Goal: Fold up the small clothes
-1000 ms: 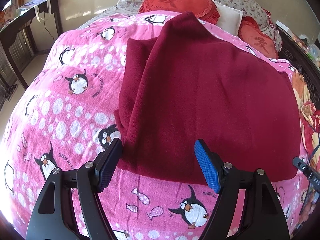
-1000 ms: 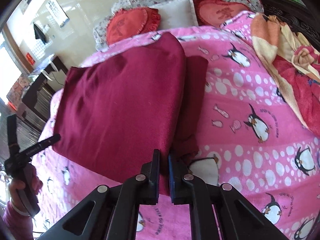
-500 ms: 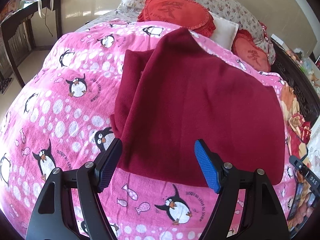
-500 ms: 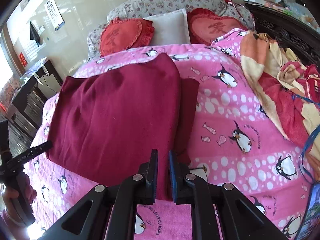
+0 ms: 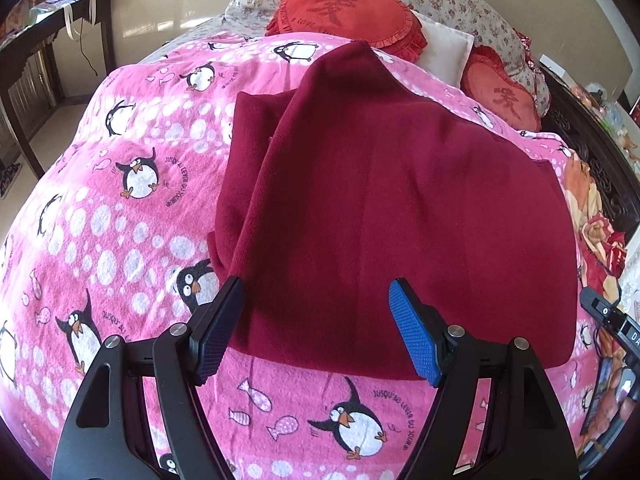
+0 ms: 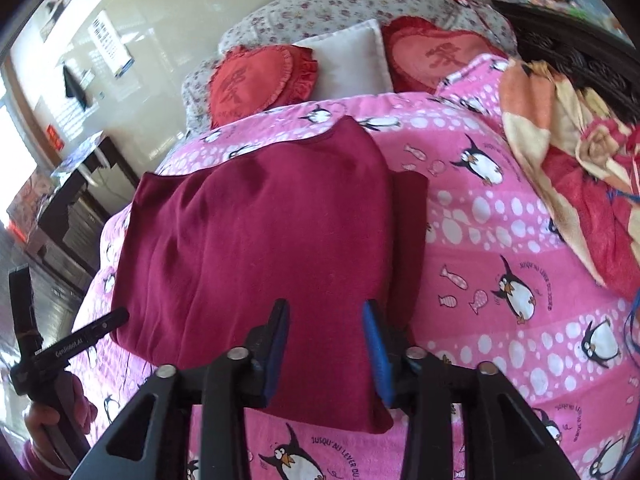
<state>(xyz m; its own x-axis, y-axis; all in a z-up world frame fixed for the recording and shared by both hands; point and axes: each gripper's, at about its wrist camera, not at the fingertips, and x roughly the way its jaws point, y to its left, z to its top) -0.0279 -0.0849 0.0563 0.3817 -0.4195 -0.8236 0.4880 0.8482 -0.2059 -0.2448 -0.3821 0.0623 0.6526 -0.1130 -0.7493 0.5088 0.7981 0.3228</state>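
The maroon garment lay on the penguin blanket, one side already folded over. The right gripper was opening above the near edge, pads clear; the left gripper hovered wide, empty. Further folds probably remained.

garment: dark red cloth, matt, soft with a fine nap like fleece.
bedspread: pink towelling-like cloth, matt and slightly fuzzy, printed with penguins.
heart cushions: red cloth with frilled edges, matt.
pillow: plain white cloth, smooth.
left gripper: black plastic arms, faintly glossy, with small shiny metal pins; blue pads with a fine rough grid.
right gripper: the same black plastic and metal pins, blue textured pads.
headboard: dark carved wood, slightly glossy.
wall: smooth, glossy.
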